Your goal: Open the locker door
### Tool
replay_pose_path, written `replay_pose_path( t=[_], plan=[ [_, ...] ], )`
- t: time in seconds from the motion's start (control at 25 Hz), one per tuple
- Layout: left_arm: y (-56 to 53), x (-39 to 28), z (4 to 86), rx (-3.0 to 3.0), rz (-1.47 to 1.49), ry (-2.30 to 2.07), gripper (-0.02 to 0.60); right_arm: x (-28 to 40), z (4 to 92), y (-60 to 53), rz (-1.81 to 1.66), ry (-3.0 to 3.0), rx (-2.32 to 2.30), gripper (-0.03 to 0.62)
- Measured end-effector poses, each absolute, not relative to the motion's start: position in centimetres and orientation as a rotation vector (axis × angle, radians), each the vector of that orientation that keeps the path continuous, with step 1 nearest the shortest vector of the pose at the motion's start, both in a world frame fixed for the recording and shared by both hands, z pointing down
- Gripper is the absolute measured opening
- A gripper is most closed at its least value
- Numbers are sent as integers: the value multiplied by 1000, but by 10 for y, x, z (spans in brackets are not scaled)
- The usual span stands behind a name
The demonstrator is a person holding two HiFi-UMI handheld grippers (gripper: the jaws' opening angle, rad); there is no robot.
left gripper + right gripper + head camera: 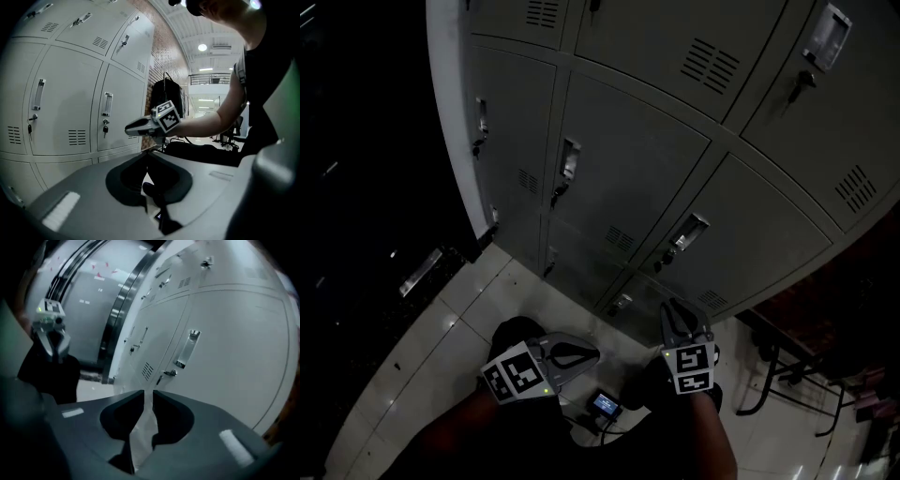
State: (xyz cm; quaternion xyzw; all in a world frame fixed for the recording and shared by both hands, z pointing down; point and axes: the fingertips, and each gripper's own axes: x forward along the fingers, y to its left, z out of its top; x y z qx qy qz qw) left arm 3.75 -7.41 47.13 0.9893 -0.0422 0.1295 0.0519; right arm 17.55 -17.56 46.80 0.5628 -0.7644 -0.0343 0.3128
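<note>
Grey lockers (637,159) fill the wall ahead, all doors closed. The door nearest my right gripper has a recessed handle (691,228) with a small lock (667,253) below it. In the right gripper view that handle (188,348) and lock (168,373) lie just beyond the jaws. My right gripper (675,311) points at the lockers, well short of them. Its jaws (148,391) stand a narrow gap apart with nothing between them. My left gripper (586,356) hangs low and points right, its jaws (146,153) meeting at the tips, empty.
A small device with a lit screen (605,405) lies on the tiled floor between my grippers. A chair base (778,375) stands at the right of the lockers. A dark wall and pillar (356,141) bound the left side. The person's arm (215,117) crosses the left gripper view.
</note>
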Motion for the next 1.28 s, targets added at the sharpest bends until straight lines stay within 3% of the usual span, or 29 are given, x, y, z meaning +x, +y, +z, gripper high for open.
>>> replay_pose_path(
  t=[0.44,0.56,1.28],
  plan=[
    [-75,35,467,3009,359,-127,11,182,460,-269,-724,-1306,1222,106],
    [-75,35,467,3007,356,-126,11,178,459,-271,-747,-1285,1230,44],
    [-76,32,474,3010,403,-143,11,152,459,-105,-805,-1501,1248,46]
  ],
)
